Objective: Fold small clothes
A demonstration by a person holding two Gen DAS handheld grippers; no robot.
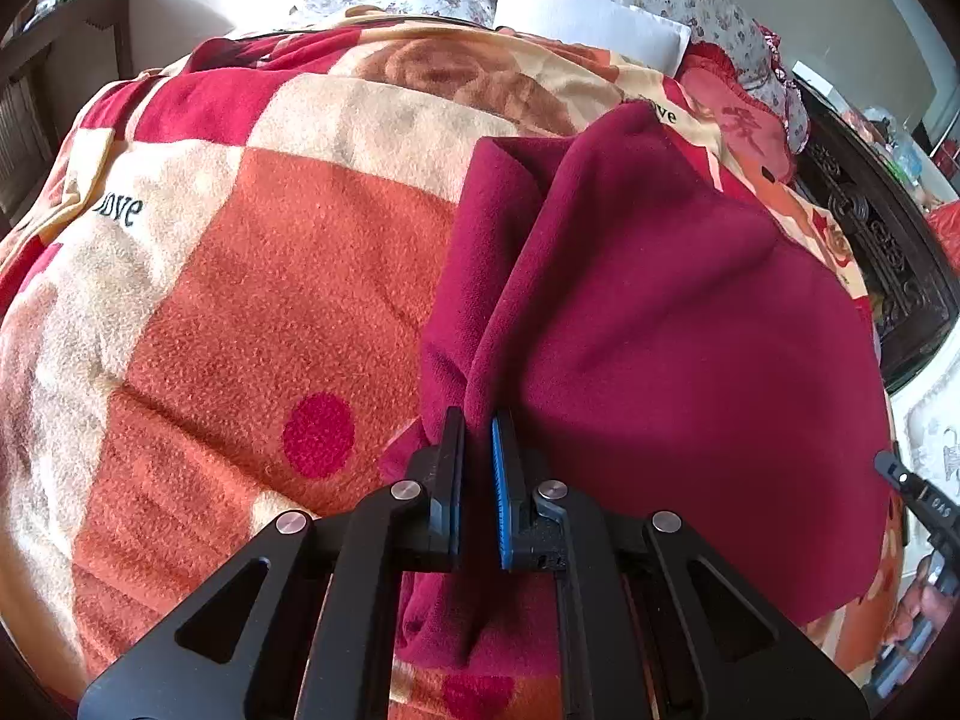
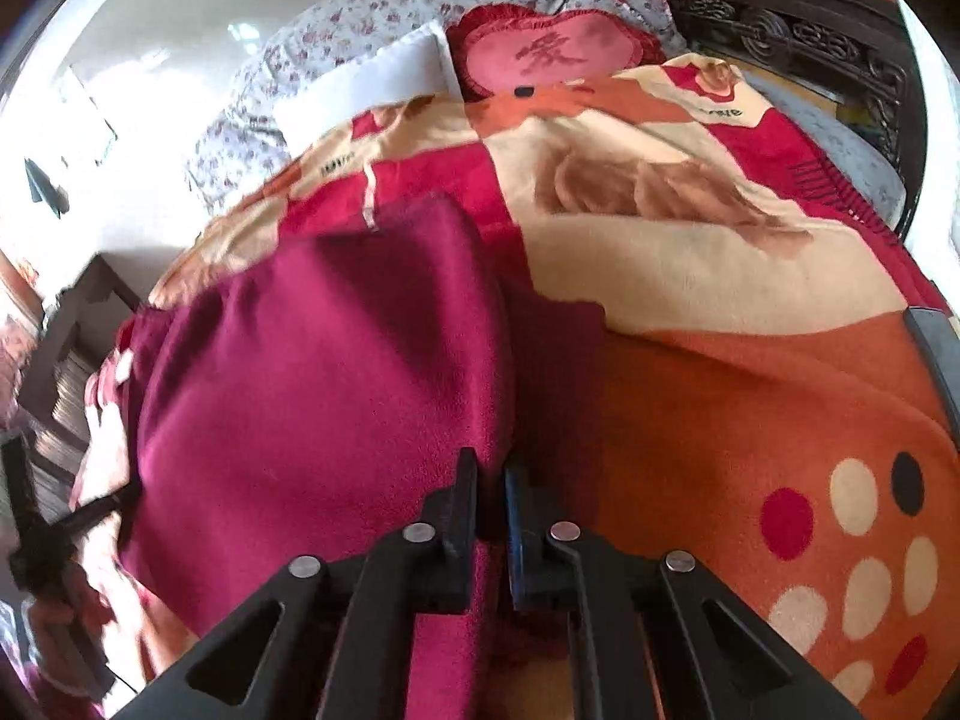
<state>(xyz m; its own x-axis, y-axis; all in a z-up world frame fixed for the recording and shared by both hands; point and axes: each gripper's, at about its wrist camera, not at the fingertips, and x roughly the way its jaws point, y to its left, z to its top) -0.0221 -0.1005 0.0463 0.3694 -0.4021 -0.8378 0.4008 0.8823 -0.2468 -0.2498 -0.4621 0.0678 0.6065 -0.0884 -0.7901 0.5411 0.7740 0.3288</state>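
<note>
On my left wrist view, the left gripper has its jaws drawn narrow, pinching a bunched ridge of the maroon cloth between the black pad and the blue pad. The cloth rises from that pinch in a long fold running away from the fingers, then spreads out flat to the right of them over the patterned blanket. More of the cloth hangs in folds below and between the finger linkages. To the left of the cloth, the blanket shows orange and cream blocks, a red dot and the word "love". Beyond the far edge of the cloth lie a white pillow and a red heart-shaped cushion. At the right edge of this view, past the cloth, I can see the other tool's tip, small and dark.

On my right wrist view, the right gripper is likewise nearly closed, and an edge of the maroon cloth runs up between its pads, so I read it as gripping the fabric. Here most of the cloth lies to the left of the fingers, in a broad raised sheet. To the right of the cloth the blanket shows orange with cream, red and dark dots. The heart cushion sits beyond the cloth's far corner.
</note>
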